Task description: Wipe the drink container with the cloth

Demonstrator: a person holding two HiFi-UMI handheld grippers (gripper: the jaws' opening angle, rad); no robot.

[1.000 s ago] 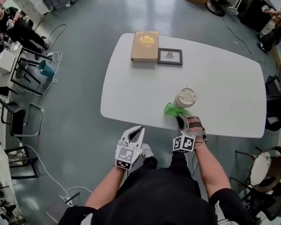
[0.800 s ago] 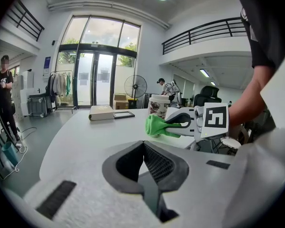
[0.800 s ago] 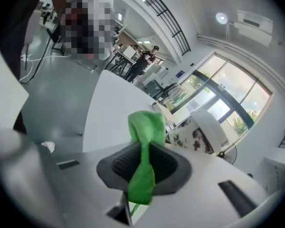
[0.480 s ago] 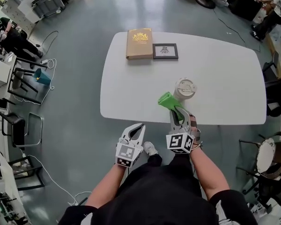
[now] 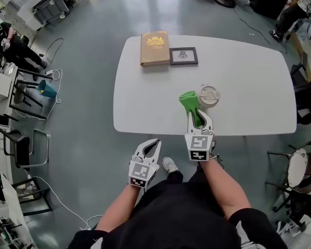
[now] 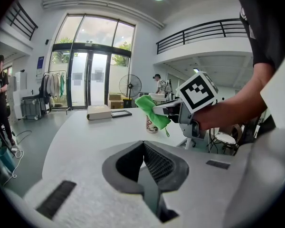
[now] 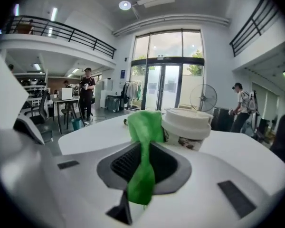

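A white lidded paper cup (image 5: 209, 95) stands upright on the white table (image 5: 249, 77), near its front edge. My right gripper (image 5: 196, 114) is shut on a green cloth (image 5: 188, 102). The cloth's free end stands up right beside the cup's left side. In the right gripper view the cloth (image 7: 143, 127) runs up between the jaws and overlaps the left of the cup (image 7: 189, 127). My left gripper (image 5: 151, 143) is shut and holds nothing. It hangs over the floor just short of the table's front edge. The left gripper view shows the cloth (image 6: 151, 109) in front of the cup (image 6: 150, 126).
A tan book (image 5: 155, 48) and a small black picture frame (image 5: 183, 56) lie at the table's far side. Chairs (image 5: 298, 175) stand at the right, and a chair (image 5: 26, 144) and cables at the left. People stand at benches far left and far right.
My right gripper has lifted the cloth from in front of the cup and carried it up beside the cup's left side. The left gripper has stayed where it was.
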